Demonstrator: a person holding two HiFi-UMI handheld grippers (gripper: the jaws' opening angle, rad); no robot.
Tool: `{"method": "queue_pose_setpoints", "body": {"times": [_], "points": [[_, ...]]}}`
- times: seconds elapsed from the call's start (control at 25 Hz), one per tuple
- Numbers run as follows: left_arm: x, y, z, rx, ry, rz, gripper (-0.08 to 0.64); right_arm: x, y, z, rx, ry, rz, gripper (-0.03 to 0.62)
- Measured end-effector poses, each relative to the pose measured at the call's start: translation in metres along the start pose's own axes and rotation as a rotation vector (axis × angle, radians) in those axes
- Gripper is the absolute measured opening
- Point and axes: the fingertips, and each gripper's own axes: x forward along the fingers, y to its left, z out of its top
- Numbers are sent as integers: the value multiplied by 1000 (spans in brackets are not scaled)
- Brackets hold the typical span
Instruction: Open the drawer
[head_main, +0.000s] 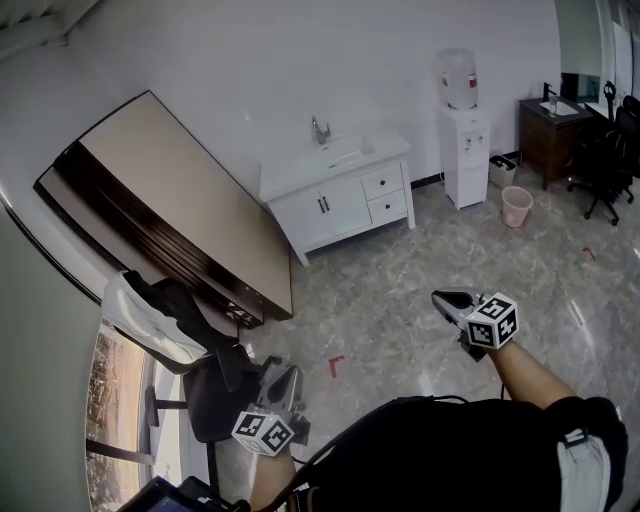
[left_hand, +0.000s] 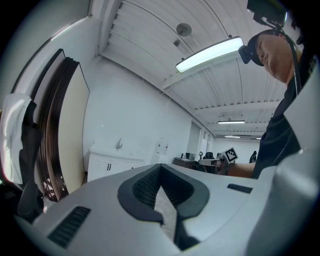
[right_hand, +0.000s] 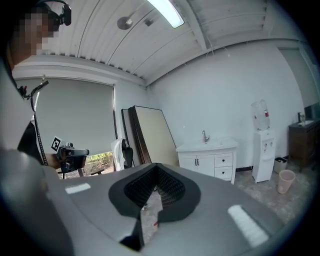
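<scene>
Two hand-held grey grippers with marker cubes lie nearest in the head view. The left gripper (head_main: 283, 378) is low at centre-left and the right gripper (head_main: 447, 298) is higher on the right, each on an arm coming out of a black sleeve. Only that view shows both together above the grey marbled floor (head_main: 400, 300).

Each gripper view looks along its own jaws. The left gripper (left_hand: 160, 167) has its black ribbed pads meeting at the tips, with only floor seen through the gap behind them. The right gripper (right_hand: 156, 167) is pressed together and empty in the same way.

The left gripper view alone takes in a long ceiling light strip (left_hand: 210, 54). The right gripper view alone shows a window with a pale roller blind (right_hand: 75, 120).

Past the left gripper in the head view stands a black office chair (head_main: 215, 395) with a white garment (head_main: 140, 318) draped over it. Behind the chair, large beige and dark-brown boards (head_main: 180, 190) lean on the wall.

Farther on, against the white wall, stands a white vanity cabinet (head_main: 335, 205) with a sink and tap. Its two stacked white drawers (head_main: 383, 182) with dark knobs are on its right side, both closed. They are well apart from both grippers, ahead of them across the floor. In the right gripper view they sit just right of the jaws' line; in the left gripper view the cabinet is small, left of the jaws.

Right of the cabinet stand a white water dispenser (head_main: 463, 130) and a pink bin (head_main: 517, 205).
</scene>
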Motion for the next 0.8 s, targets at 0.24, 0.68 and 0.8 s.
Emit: {"method": "queue_pose_setpoints", "body": {"times": [0.24,0.68,0.8], "points": [[43,16,1,-7,16,-45,-5,9,-28,-11,26,19,-43,-3],[88,121,42,12,3,-180,-5,85,-22,31,-5,-5,-177,-3],[89,165,63,17,-2,-201,-5,121,-9,50,-12,-18,-206,-3]]}}
